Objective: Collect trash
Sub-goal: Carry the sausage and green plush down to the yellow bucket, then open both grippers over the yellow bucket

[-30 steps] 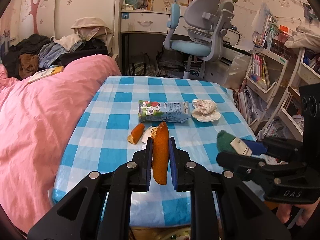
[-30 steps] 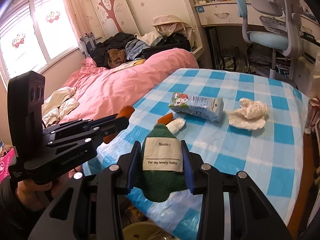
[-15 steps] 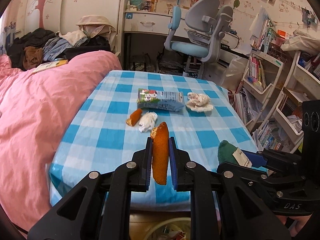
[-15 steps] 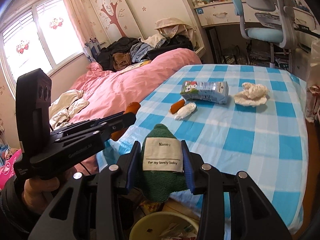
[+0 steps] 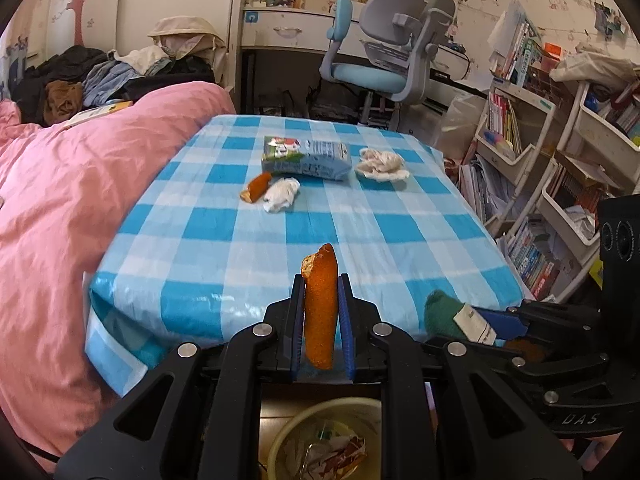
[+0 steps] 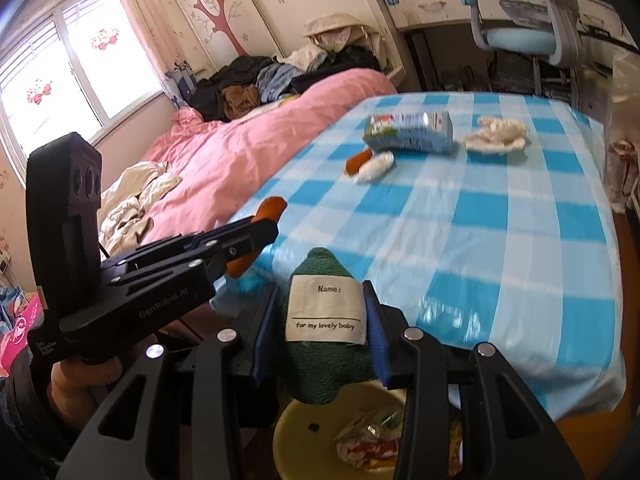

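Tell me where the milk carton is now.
The milk carton lies on the checked table's far half, left of the crumpled tissue, behind the small orange piece.

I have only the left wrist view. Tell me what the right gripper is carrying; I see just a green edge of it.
Observer: The right gripper is shut on a green knitted item with a white label reading "Name:" and "for my lovely baby".
Operator: Tell me what lies under it.
Observer: The yellowish bin sits directly below the green item, with wrappers already inside.
Operator: Report anything beside the bed that I can't see.
Observer: A bright window stands along the wall behind the pink bedding, with crumpled pale cloth lying on the bed near it.
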{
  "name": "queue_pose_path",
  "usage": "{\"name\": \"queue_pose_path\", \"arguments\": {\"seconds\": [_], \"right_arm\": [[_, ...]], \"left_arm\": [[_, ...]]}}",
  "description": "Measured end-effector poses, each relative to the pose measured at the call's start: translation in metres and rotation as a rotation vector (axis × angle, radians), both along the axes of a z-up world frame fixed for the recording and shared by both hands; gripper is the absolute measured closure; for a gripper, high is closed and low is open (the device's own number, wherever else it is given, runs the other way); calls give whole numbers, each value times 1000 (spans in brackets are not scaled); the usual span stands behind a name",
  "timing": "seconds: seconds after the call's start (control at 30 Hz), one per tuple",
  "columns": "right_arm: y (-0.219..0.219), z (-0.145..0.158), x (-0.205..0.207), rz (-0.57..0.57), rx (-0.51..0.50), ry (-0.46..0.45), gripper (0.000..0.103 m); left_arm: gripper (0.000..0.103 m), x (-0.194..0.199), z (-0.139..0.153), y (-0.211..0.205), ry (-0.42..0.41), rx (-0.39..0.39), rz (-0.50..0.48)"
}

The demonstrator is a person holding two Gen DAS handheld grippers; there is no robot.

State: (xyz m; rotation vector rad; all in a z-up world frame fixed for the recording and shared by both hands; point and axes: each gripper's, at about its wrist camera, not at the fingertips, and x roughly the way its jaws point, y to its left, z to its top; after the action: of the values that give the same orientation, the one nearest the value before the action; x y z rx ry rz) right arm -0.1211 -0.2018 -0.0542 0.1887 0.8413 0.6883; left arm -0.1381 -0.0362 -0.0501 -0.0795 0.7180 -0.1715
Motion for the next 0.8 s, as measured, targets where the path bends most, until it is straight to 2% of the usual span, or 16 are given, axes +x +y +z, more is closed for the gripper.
{"name": "queue_pose_path", "arguments": {"seconds": [0.13, 0.63, 0.77, 0.8], "right_arm": [[0, -12, -13, 7, -13, 54, 62], [7, -37, -53, 57, -88, 169, 58], [4, -41, -55, 28, -118, 182, 40], [3, -42, -55, 13, -134, 179, 38]], "left_arm": [[88, -12, -7, -4, 20, -3, -11], [88, -55, -30, -18, 97, 29, -53], [88, -61, -35, -19, 130, 32, -58], [87, -63, -36, -18, 139, 23, -56]]}}
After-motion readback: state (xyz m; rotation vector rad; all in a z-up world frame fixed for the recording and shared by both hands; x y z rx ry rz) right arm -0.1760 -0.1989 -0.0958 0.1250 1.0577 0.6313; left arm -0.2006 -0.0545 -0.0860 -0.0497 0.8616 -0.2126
